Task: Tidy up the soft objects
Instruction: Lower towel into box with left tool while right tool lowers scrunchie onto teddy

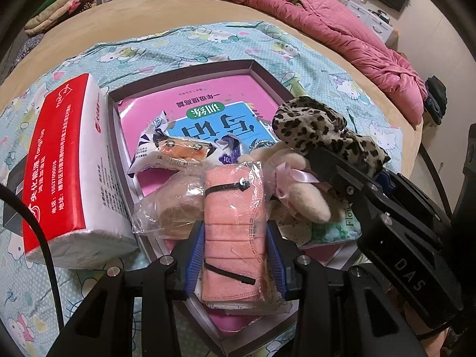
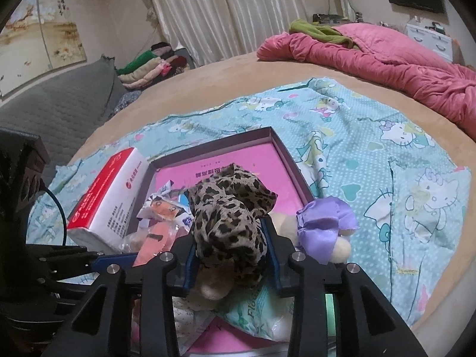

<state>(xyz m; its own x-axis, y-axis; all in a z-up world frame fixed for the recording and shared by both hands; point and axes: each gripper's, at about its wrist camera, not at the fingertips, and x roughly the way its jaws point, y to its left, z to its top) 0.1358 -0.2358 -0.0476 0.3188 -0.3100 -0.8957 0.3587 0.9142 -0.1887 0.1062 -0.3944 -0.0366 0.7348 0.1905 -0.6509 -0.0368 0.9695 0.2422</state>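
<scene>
A: Left claw (image 1: 235, 253)?
B: Pinching the pink mask pack (image 1: 230, 223) over the shallow box (image 1: 253, 65), near edge.
A: Right claw (image 2: 230, 255)?
B: Spread around the leopard-print cloth (image 2: 229, 217), pads just off it, above the box too.
A: Tissue pack (image 1: 68, 163)?
B: Leaning on the box's left wall, on the bed.

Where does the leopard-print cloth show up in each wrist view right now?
Left wrist view: the leopard-print cloth sits right of centre, above the cream plush toy, by the other gripper.
Right wrist view: the cloth fills the lower centre, between the right gripper fingers.
Shared landmark: the red-and-white tissue pack, left of the box in both views.
</scene>
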